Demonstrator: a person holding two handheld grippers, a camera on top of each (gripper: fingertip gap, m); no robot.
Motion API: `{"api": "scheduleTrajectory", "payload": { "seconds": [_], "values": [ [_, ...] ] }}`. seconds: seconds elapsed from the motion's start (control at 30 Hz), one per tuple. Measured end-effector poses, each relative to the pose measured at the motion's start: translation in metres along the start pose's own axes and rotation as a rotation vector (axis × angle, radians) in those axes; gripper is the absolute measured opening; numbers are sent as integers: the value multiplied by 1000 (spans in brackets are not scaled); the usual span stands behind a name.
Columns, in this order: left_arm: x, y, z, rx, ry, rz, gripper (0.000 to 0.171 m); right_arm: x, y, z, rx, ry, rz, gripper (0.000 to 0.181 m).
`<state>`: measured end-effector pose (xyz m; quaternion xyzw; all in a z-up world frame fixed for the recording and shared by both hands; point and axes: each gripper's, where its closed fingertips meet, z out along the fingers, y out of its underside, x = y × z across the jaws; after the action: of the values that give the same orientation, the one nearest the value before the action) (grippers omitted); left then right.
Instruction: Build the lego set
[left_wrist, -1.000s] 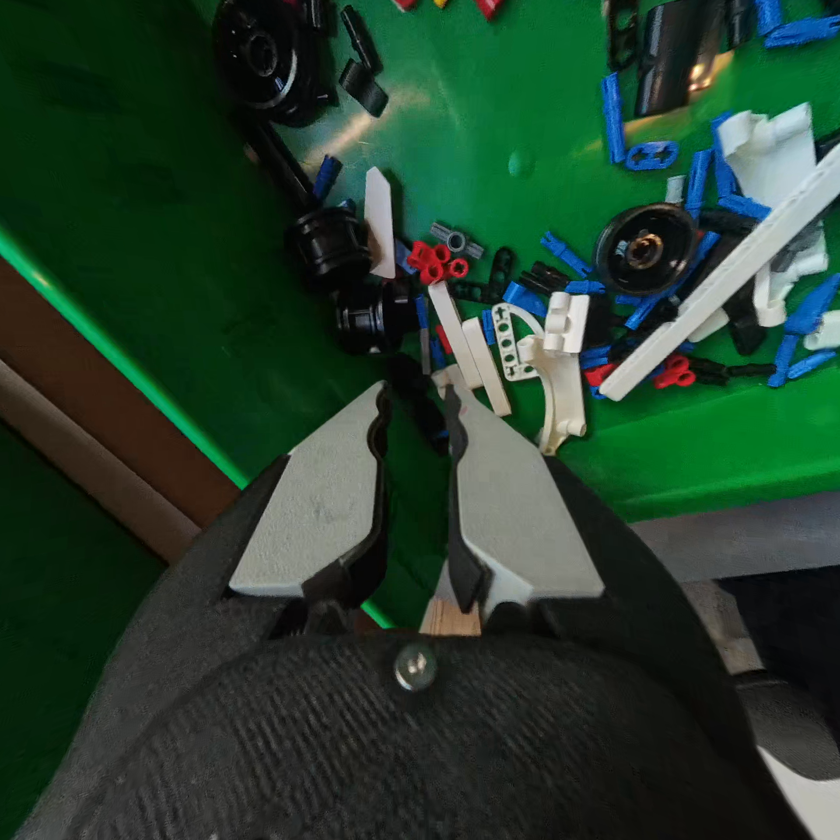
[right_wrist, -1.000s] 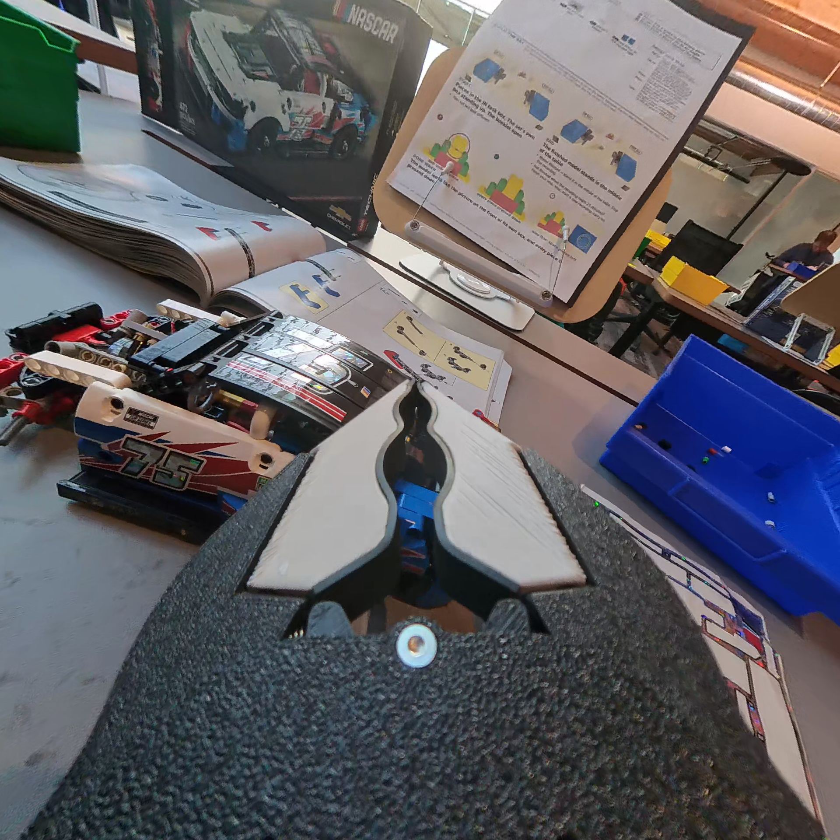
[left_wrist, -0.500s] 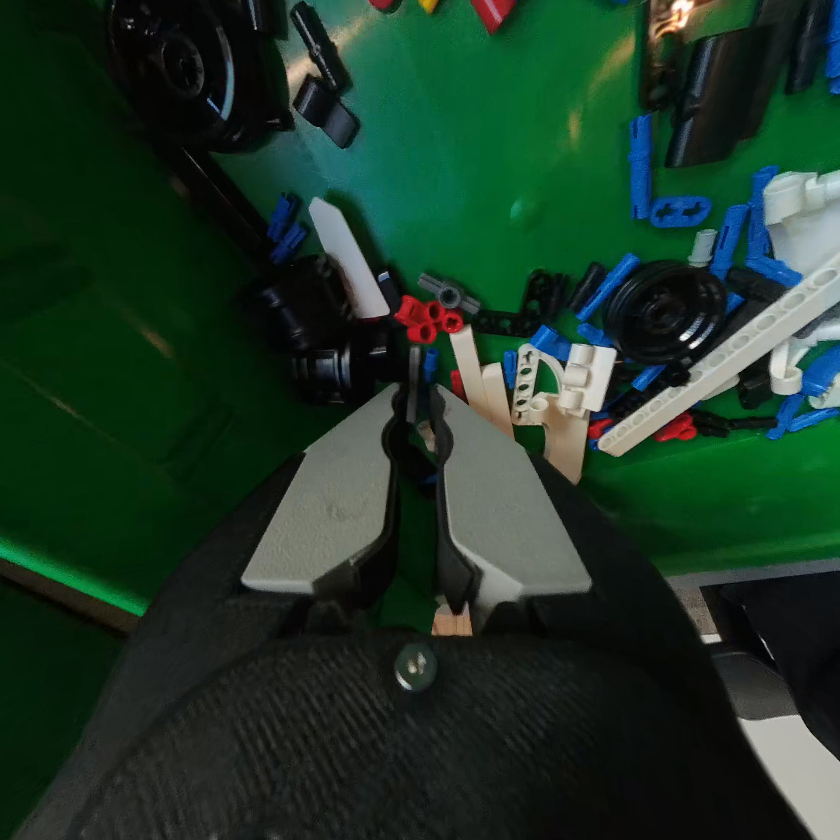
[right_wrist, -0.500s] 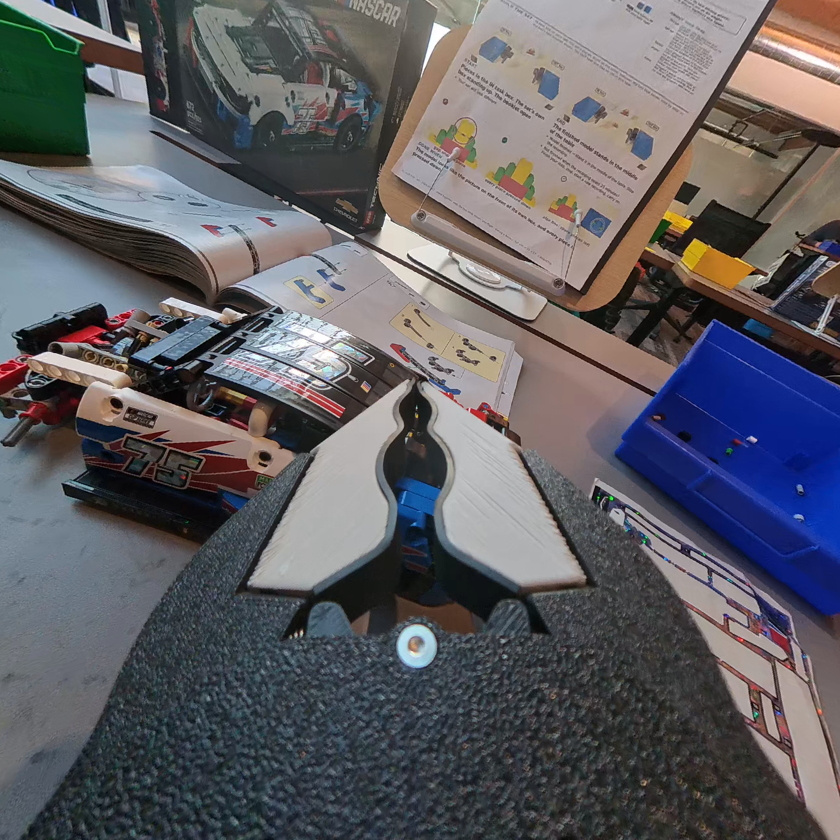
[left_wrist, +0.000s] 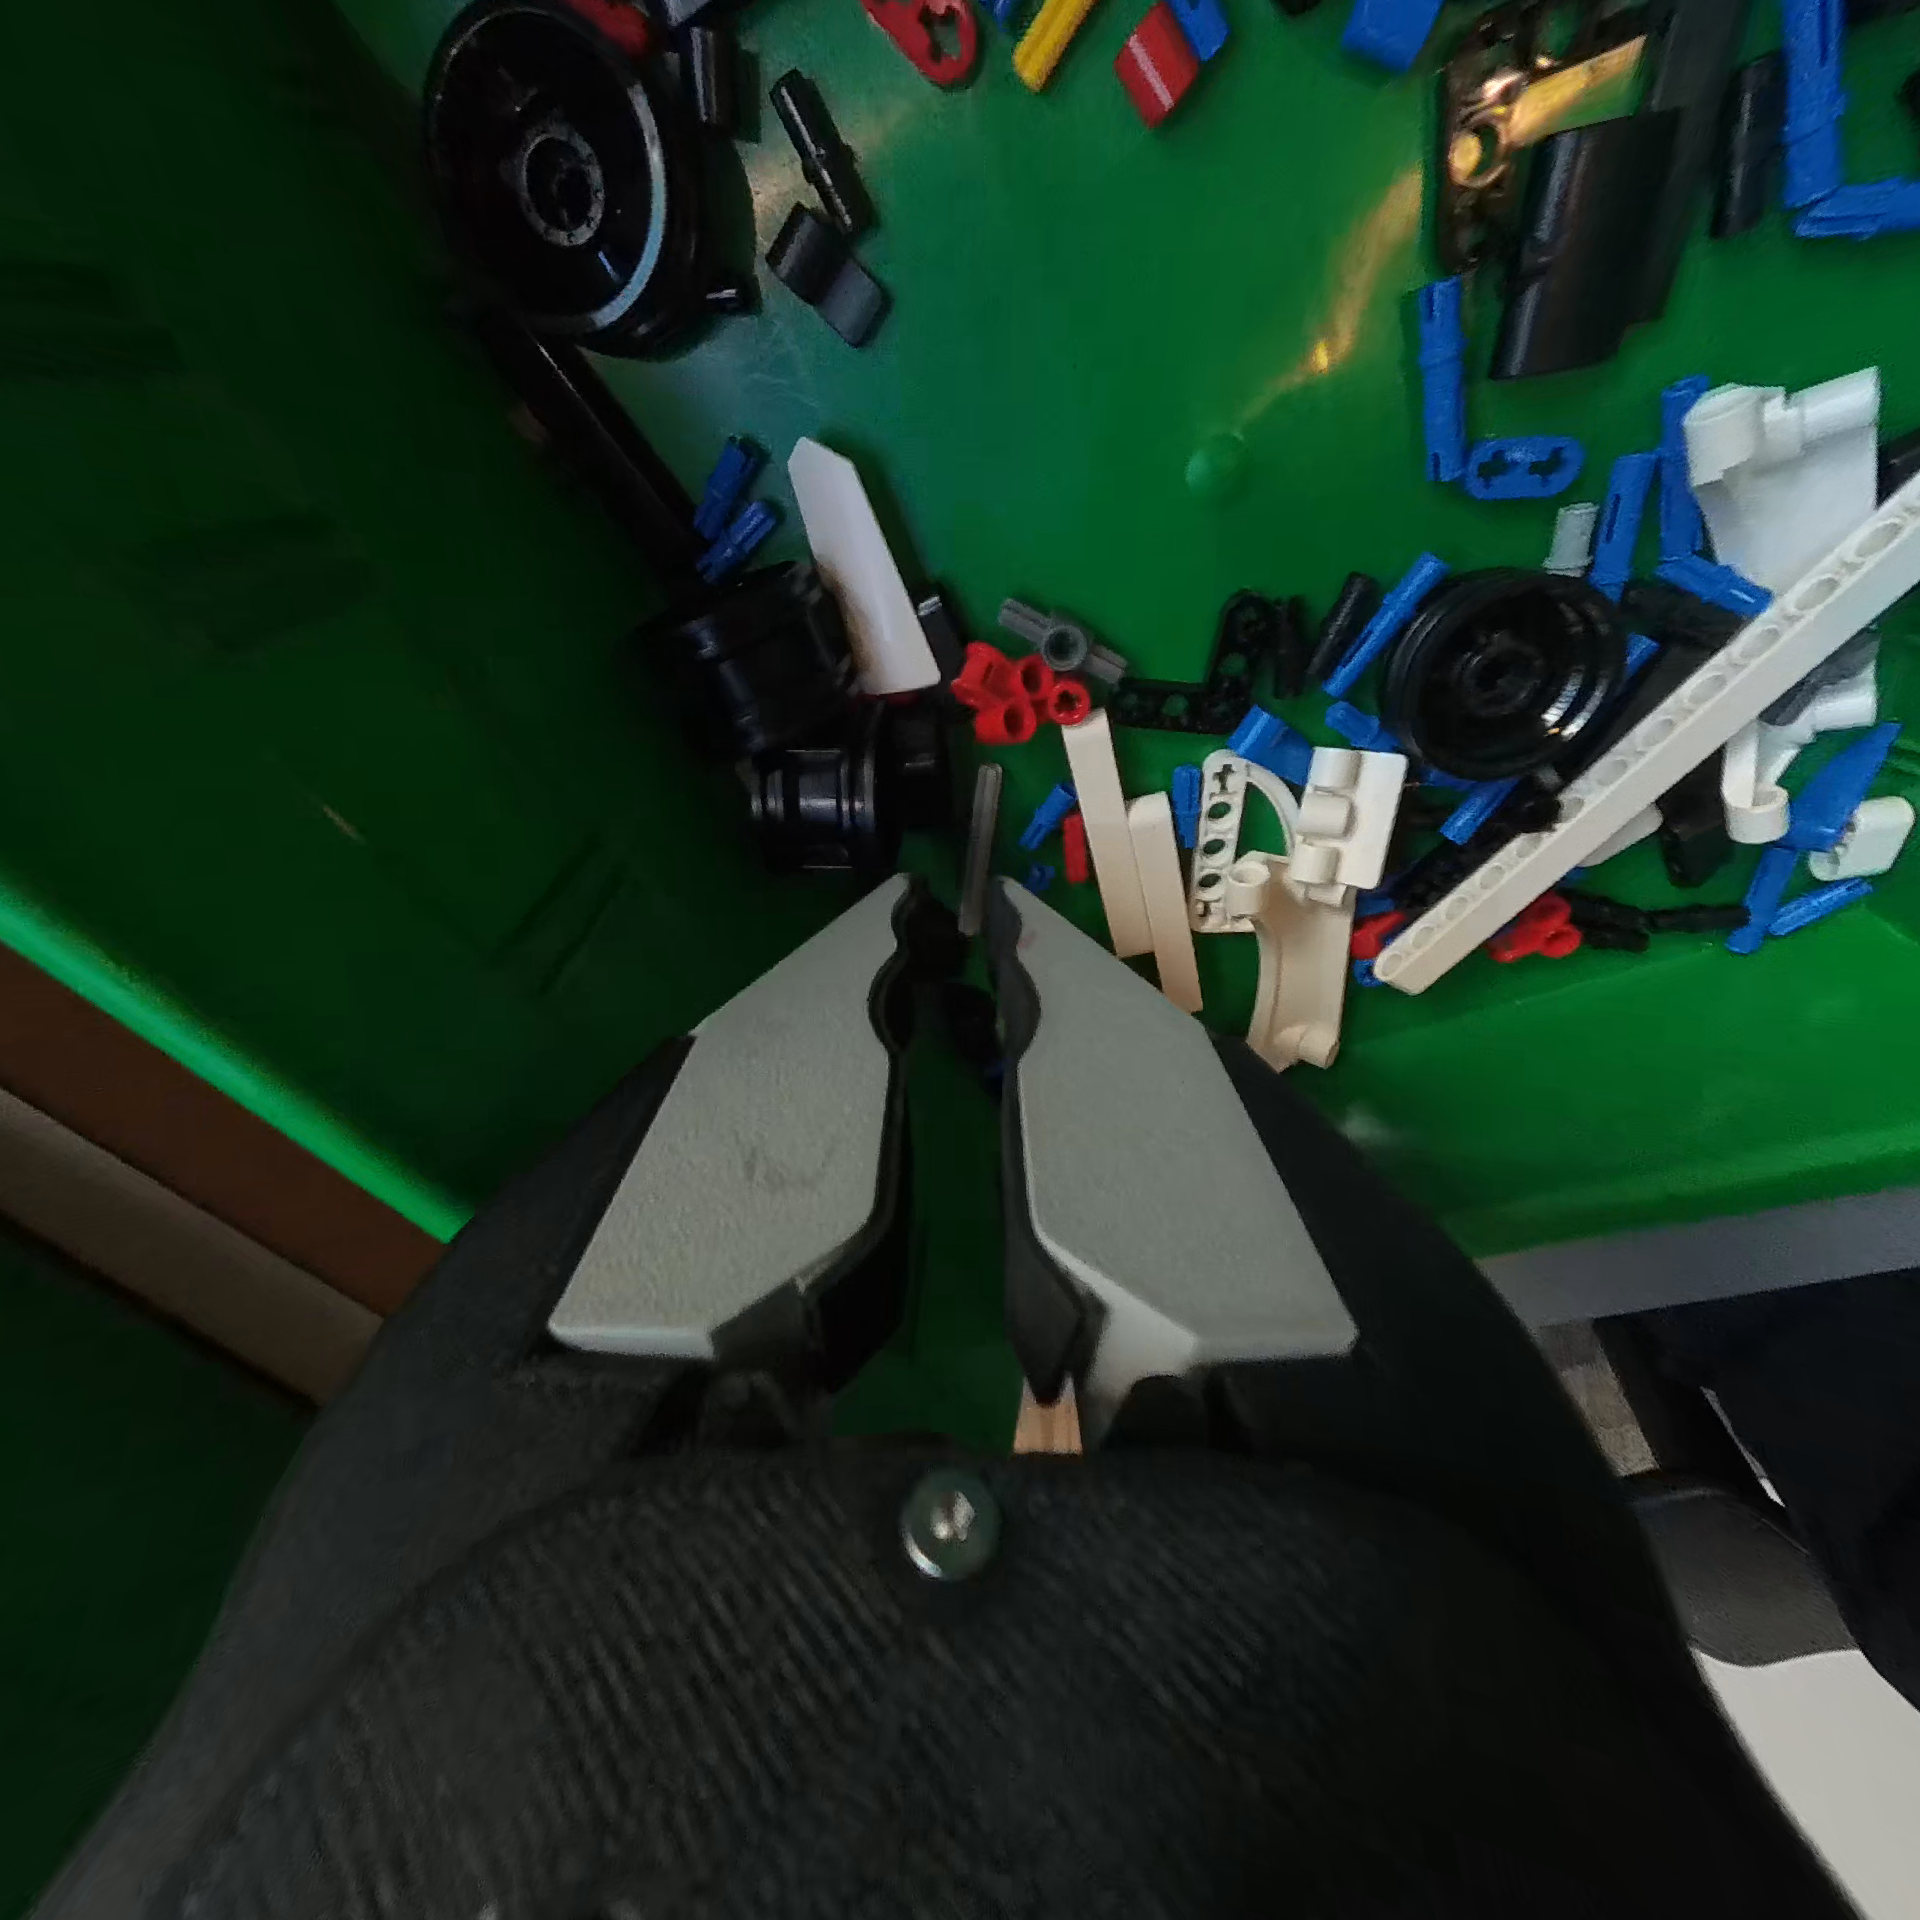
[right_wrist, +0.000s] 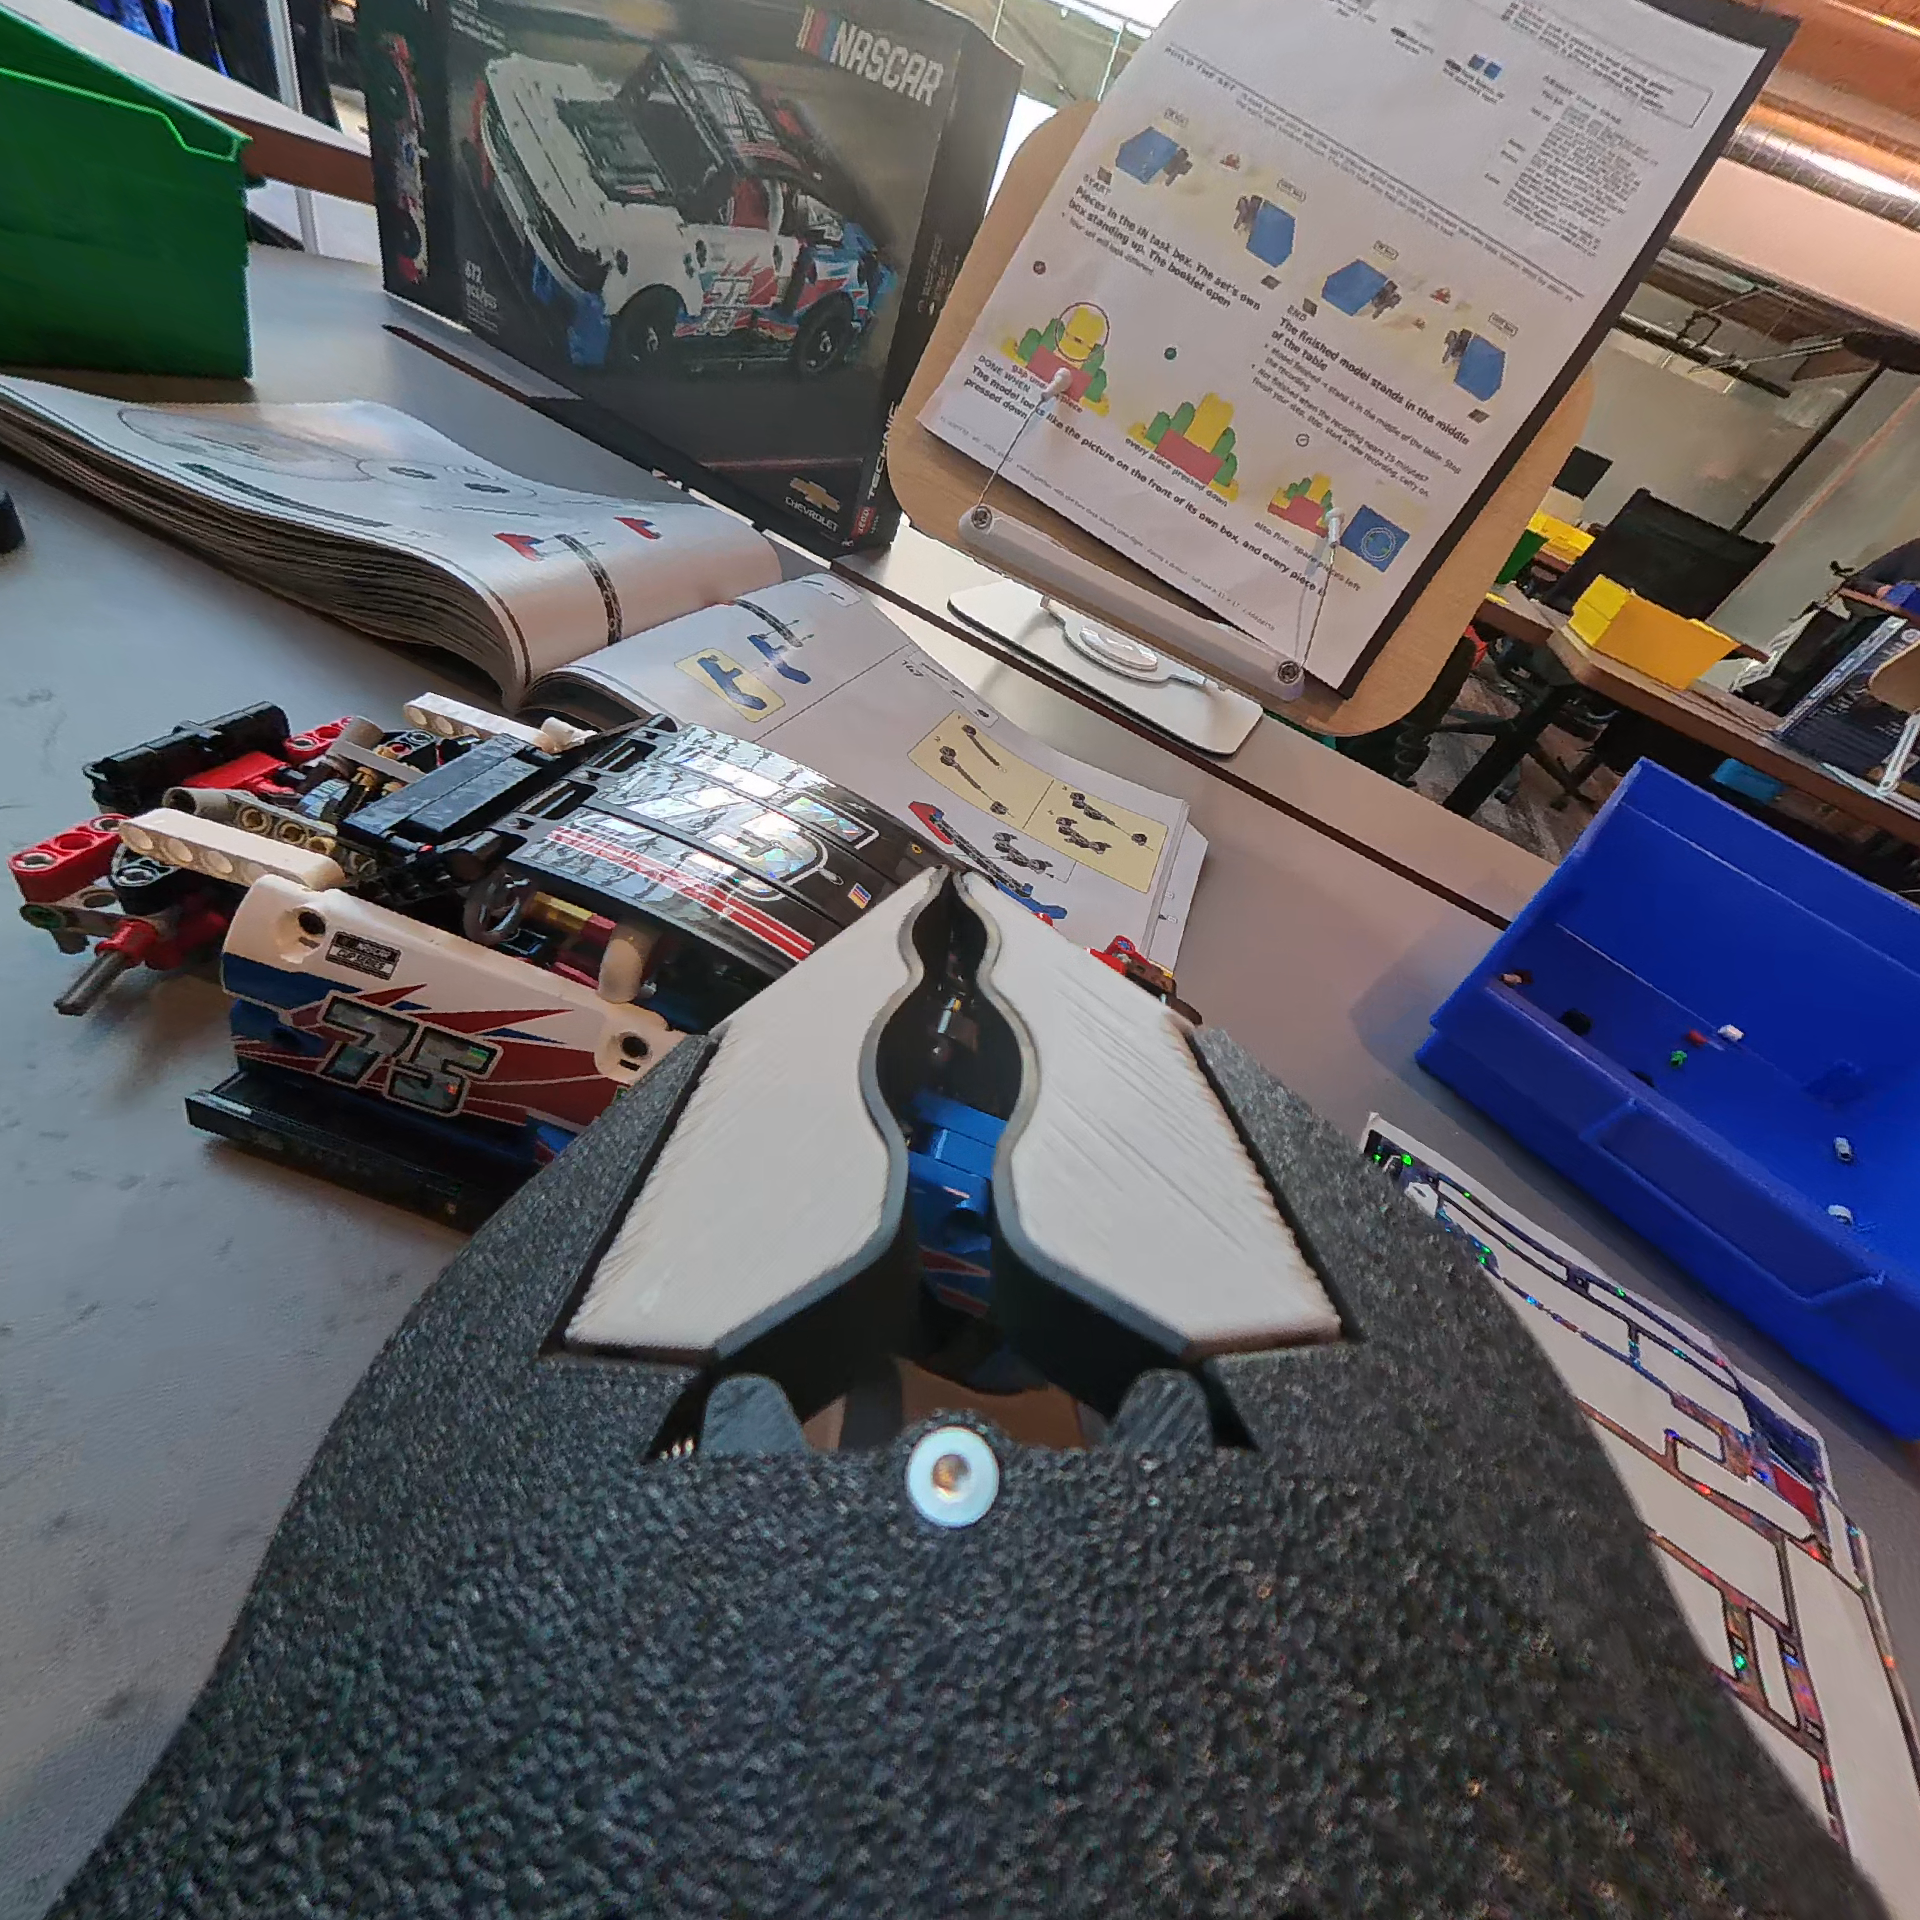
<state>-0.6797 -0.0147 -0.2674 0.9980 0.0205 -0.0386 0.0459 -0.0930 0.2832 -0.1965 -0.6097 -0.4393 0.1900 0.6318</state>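
A: Where is the model, and what are the tongs doing?

B: The half-built race car (right_wrist: 499, 935) lies on the grey worktop (right_wrist: 156, 1351), in front of the open instruction booklet (right_wrist: 416, 520). The right tongs (right_wrist: 954, 896) are nearly closed, tips almost touching. A blue part of the car shows in the gap behind them, but I cannot tell if they grip it.

A: And the left?

B: The left tongs (left_wrist: 953, 914) hover in the green parts bin (left_wrist: 1039, 364), slightly parted. A thin grey axle (left_wrist: 979, 847) sits at their tips. Whether it is pinched or just lying there is unclear.

A: So which step?

B: Probably fetching a loose piece. Next would be securing the axle, lifting it clear of the black hubs (left_wrist: 810, 748) and white pieces (left_wrist: 1127, 862), then carrying it to the car.
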Motion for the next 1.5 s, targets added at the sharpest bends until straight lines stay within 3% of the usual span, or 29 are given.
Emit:
{"api": "scheduleTrajectory", "payload": {
  "seconds": [0.23, 0.37, 0.4, 0.63, 0.83, 0.97, 1.07, 1.23, 1.37, 1.5],
  "values": [
    [5, 2, 14, -36, -5, 37, 13, 0, -2, -2, 13, 2, 2, 1],
    [7, 0, 15, -31, 25, 13, 10, 2, -3, -3, 20, 5, 11, 0],
    [7, 1, 15, -35, 24, 18, 2, 2, -3, -3, 22, 6, 13, 0],
    [17, -2, 11, -20, 3, 70, 2, 3, -6, -5, 38, 9, 16, 1],
    [11, -6, -15, 73, -27, 44, 2, 2, -10, -5, 56, 5, 11, 0],
    [29, -10, -59, 248, -22, 43, 2, 3, -9, -5, 49, 16, -1, 0],
    [74, -21, -99, 407, 18, 108, 1, 5, -12, -8, 65, 31, -1, 0],
    [217, -49, -135, 630, 192, 349, 2, 6, -16, -11, 89, 30, 10, 0],
    [336, -65, -114, 637, 342, 542, 1, 1, -17, -11, 93, 4, 2, 0],
    [390, -82, -71, 545, 301, 640, 1, -6, -19, -11, 102, -23, -9, 0]
  ]
}}
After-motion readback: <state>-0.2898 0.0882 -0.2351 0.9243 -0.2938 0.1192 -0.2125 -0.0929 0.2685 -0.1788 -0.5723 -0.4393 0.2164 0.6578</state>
